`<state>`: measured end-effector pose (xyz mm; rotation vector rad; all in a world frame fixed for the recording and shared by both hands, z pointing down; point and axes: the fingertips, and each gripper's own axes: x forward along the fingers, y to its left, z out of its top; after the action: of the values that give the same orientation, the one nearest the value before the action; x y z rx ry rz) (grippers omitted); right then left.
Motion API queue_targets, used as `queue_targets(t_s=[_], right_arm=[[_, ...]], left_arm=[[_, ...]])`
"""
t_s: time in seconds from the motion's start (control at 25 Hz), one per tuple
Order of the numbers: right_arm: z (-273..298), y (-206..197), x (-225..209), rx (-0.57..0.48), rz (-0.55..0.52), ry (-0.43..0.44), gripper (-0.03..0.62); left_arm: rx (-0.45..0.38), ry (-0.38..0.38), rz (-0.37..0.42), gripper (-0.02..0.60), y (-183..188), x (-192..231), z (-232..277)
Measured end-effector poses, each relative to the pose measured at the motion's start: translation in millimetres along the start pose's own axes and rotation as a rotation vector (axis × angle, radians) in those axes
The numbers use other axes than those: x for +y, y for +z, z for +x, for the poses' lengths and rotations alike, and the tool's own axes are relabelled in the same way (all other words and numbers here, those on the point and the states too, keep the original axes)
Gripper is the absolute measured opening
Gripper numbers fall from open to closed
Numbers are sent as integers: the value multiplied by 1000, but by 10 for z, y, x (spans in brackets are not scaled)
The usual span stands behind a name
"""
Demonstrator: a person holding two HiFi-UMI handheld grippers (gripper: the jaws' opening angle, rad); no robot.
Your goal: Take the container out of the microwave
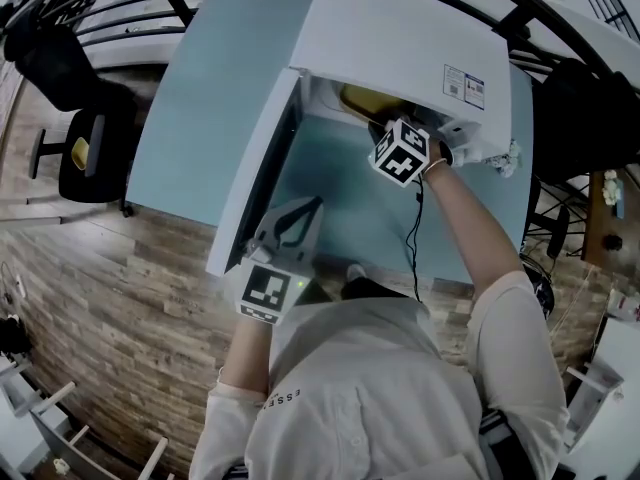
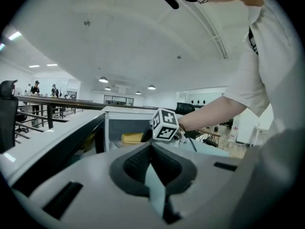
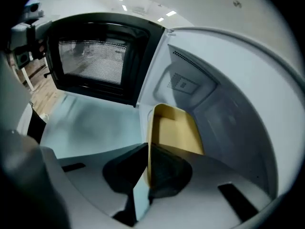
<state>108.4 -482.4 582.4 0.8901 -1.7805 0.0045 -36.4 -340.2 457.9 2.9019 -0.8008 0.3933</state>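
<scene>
Closest to the camera, the person's pale shirt (image 1: 380, 388) fills the 6 o'clock part of the head view, with both arms reaching forward over a light blue table (image 1: 210, 98).

The left gripper (image 1: 305, 211) sits at about 7 o'clock from the middle of that view, above the table's near edge and just beside the free end of the open microwave door (image 1: 250, 188). In the left gripper view its jaws (image 2: 151, 146) are pressed together with nothing between them, and they point roughly level toward the oven opening.

Farther on, at about 1 o'clock, the right gripper (image 1: 378, 130) reaches down into the white microwave (image 1: 400, 38), its marker cube just outside the opening. The right gripper view shows its jaws (image 3: 148, 149) narrowed onto the near wall of the yellow container (image 3: 176, 132), one pad inside the rim and one outside, so that wall is pinched between them.

The container (image 1: 362, 101) is inside the oven cavity, close to the opening; only a yellow strip of it shows in the head view. From the right gripper's camera the door (image 3: 95, 61), with its dark meshed window, stands swung out at 10 o'clock.

Beyond the table, at 9 o'clock, a black office chair (image 1: 85, 153) stands on the wooden floor (image 1: 120, 288).
</scene>
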Motion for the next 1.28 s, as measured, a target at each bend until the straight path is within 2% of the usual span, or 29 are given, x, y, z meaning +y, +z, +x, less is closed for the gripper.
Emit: queue_targets(t_s=[0.12,0.32,0.68,0.92,1.28], right_arm=[[-191,62,193,-40,18,43,31],[-593,95,480,-133,96,48,31],[-1584,163,712,-407,386,-23,31],[-2286,151,771,-560,511,-144,29],[-2922,-97,615,-702,662,-426,29]], left_arm=[[-10,4,13,-6,64,-50,-60],[-21,0,47,-6,143,-185,-148],[-51,-27,107,-6,358,-347,-225],[-92,-31,140,-6,565,-359,-251],[-131,-31,177,-6,884,-259,-186]])
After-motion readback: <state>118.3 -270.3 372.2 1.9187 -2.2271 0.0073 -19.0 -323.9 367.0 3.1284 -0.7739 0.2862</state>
